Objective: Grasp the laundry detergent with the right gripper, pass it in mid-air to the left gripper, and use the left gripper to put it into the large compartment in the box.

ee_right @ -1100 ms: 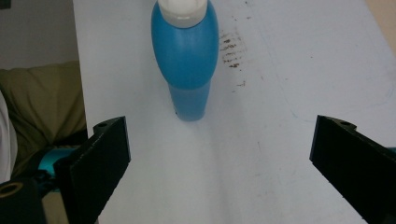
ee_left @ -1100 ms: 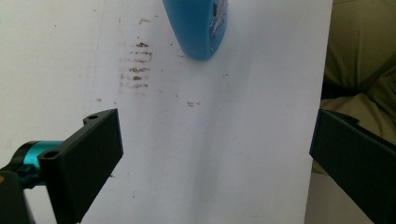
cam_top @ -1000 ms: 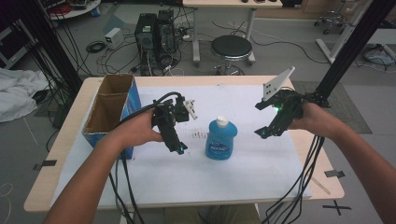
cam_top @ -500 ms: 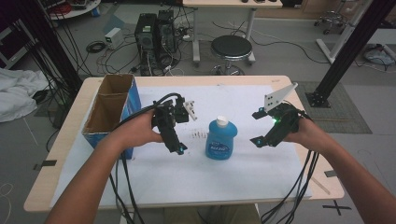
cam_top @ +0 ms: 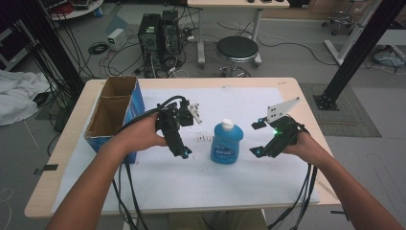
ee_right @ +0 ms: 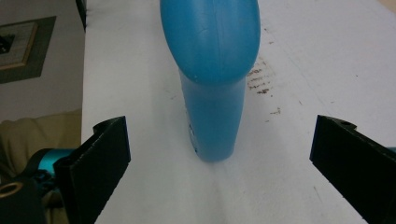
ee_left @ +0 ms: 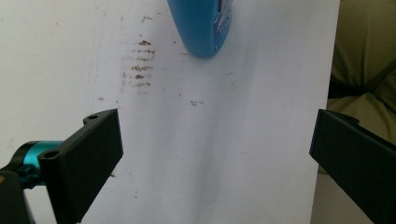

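The right gripper (cam_top: 261, 139) is spread wide, level with the blue bottle (cam_top: 226, 143), which stands upright mid-tabletop (cam_top: 287, 191) between both grippers. The left gripper (cam_top: 181, 143), also released, hangs just beside it. A narrow, tall bottle may tip if one jaw touches first or the grasp lands high.

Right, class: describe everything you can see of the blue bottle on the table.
The blue bottle stands upright on the white sheet covering the table, near its middle. It looks like smooth plastic, flat-sided with rounded shoulders, a white cap and a printed blue label on the front. Nothing touches it; the left gripper and right gripper flank it, both open.
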`<state>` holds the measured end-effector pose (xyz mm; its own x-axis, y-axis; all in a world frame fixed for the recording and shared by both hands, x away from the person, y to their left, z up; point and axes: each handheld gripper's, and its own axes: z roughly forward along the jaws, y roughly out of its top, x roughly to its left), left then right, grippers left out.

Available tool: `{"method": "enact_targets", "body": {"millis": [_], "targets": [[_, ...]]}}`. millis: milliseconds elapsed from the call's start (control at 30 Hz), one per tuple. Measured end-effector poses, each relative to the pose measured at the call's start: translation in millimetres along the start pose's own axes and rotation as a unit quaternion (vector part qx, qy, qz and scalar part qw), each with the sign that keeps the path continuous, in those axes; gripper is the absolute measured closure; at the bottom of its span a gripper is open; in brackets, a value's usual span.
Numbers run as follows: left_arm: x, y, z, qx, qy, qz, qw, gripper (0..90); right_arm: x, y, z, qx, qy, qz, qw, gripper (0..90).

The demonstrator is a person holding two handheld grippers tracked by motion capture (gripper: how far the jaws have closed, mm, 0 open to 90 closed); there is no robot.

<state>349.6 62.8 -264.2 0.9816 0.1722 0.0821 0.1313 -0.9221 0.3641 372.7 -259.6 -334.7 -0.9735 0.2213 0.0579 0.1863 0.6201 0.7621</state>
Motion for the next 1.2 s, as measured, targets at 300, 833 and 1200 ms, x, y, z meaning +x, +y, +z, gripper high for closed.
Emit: {"method": "enact_targets", "body": {"millis": [300, 833, 1200], "targets": [[0.1, -0.7, 1.3, 0.001, -0.001, -0.002, 1.0, 2.6, -2.5, -4.6, 21.9, -0.021, 0.007, 0.001, 0.9998, 4.0], [-0.5, -3.7, -0.2, 0.001, 0.002, -0.003, 1.0, 2.6, -5.3, -8.6, 52.4, -0.057, 0.023, 0.008, 0.9981, 4.0], [-0.2, -3.8, 2.2, 0.003, 0.0, -0.005, 1.0, 2.6, -2.8, -7.6, 69.7, -0.081, 0.026, 0.008, 0.9963, 4.0]]}}
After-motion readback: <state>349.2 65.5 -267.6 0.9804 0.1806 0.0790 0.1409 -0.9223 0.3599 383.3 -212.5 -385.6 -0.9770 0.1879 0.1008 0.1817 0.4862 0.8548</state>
